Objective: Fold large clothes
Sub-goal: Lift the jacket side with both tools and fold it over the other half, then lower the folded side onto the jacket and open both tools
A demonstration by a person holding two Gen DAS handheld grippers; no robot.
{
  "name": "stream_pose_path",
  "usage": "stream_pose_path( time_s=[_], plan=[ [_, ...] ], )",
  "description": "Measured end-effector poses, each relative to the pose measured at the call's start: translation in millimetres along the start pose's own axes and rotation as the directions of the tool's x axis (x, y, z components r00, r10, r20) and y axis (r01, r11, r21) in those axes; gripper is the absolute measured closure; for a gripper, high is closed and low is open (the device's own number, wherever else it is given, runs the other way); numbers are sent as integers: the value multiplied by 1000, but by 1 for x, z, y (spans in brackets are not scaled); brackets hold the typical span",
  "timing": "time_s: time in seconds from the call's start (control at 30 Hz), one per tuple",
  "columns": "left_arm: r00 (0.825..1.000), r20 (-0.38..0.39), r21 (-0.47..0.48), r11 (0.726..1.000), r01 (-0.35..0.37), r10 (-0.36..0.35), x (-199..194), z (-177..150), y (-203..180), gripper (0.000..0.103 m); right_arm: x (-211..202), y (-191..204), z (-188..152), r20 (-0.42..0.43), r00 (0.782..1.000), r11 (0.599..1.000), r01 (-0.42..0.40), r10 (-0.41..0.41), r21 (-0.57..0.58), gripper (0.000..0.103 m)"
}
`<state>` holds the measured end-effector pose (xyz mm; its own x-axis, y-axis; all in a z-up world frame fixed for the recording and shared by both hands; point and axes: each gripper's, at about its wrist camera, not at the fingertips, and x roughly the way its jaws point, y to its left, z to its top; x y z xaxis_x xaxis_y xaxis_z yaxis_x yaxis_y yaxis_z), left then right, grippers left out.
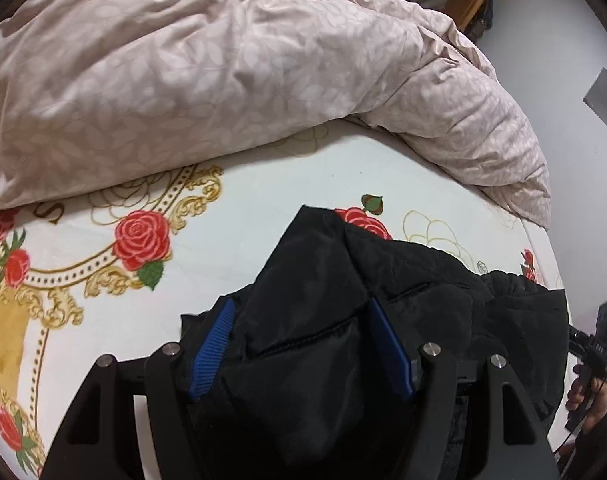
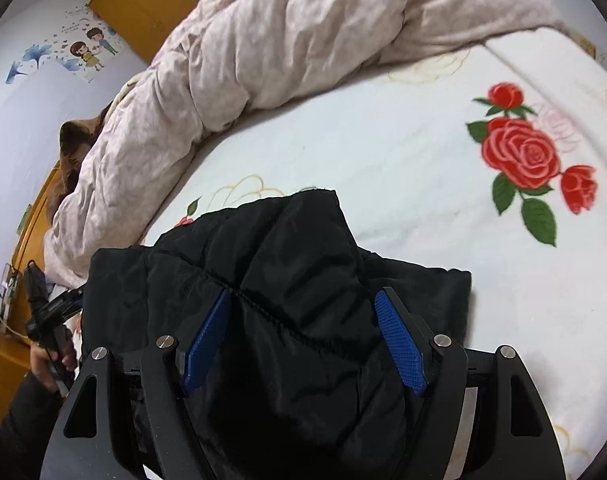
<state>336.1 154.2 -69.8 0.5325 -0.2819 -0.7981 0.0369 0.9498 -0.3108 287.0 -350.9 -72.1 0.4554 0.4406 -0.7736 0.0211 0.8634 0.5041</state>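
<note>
Left gripper (image 1: 303, 312) and right gripper (image 2: 305, 312): jaws apart, black padded jacket (image 2: 287, 264) bunched between them on the rose-printed bedsheet (image 2: 383, 152). Crumpled pink duvet (image 1: 231, 64) lies behind, clear of the jacket.

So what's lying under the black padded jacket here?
The black padded jacket lies on the white rose-print blanket, which shows all around it. Whatever sits directly beneath the jacket is covered.

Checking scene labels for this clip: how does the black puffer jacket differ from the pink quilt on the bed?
The black puffer jacket is plain and dark; the pink quilt is pale with a leaf print. The jacket lies near, between both grippers' blue fingers; the quilt is heaped further back, untouched. The quilt is far bigger. Both are padded and rest on the rose-print bedsheet.
</note>
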Motion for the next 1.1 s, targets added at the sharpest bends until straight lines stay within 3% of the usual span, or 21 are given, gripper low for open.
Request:
stream_pose_path(
  time_s=[0.03,0.07,0.1,0.13,0.17,0.33,0.5,0.7,0.8,0.9,0.97,1.03,1.1],
  plan=[
    [1000,13,7,1000,-3,3,0,0,-2,35,2,-2,2,-15,1000,1000,-5,6,13,32],
    [1000,28,14,1000,-13,13,0,1,-2,45,2,-2,4,-19,1000,1000,-9,10,25,53],
    [998,41,16,999,-38,37,0,1,-3,57,-2,3,5,-2,1000,1000,1,-1,9,65],
    [997,55,12,998,-63,62,1,1,-3,60,-5,10,6,20,999,999,36,-36,-26,77],
    [995,69,1,997,-73,73,3,1,-1,63,-7,18,7,40,997,996,74,-71,-59,81],
    [986,79,-31,989,-147,149,32,-10,11,64,36,9,10,-1,987,986,157,-158,-48,81],
    [981,92,-35,985,-168,170,36,-13,12,61,58,11,7,-14,970,967,240,-242,-79,77],
    [979,128,-23,987,-157,159,2,-5,7,60,16,31,7,86,955,953,291,-285,-81,72],
    [970,176,-14,986,-169,168,-23,-1,4,52,-16,50,2,173,943,948,304,-285,-98,70],
    [955,235,-29,983,-179,181,-48,3,0,50,-34,71,-3,225,933,945,309,-279,-110,61],
    [956,260,-24,991,-133,135,-59,2,-12,50,-37,84,-9,240,934,947,298,-263,-122,49],
    [966,254,24,998,-51,43,-60,-3,-36,50,-34,97,-16,254,932,942,302,-260,-147,46],
    [974,223,99,995,2,-24,-51,-11,-66,50,-34,107,-22,293,910,924,348,-292,-159,46]
  ],
)
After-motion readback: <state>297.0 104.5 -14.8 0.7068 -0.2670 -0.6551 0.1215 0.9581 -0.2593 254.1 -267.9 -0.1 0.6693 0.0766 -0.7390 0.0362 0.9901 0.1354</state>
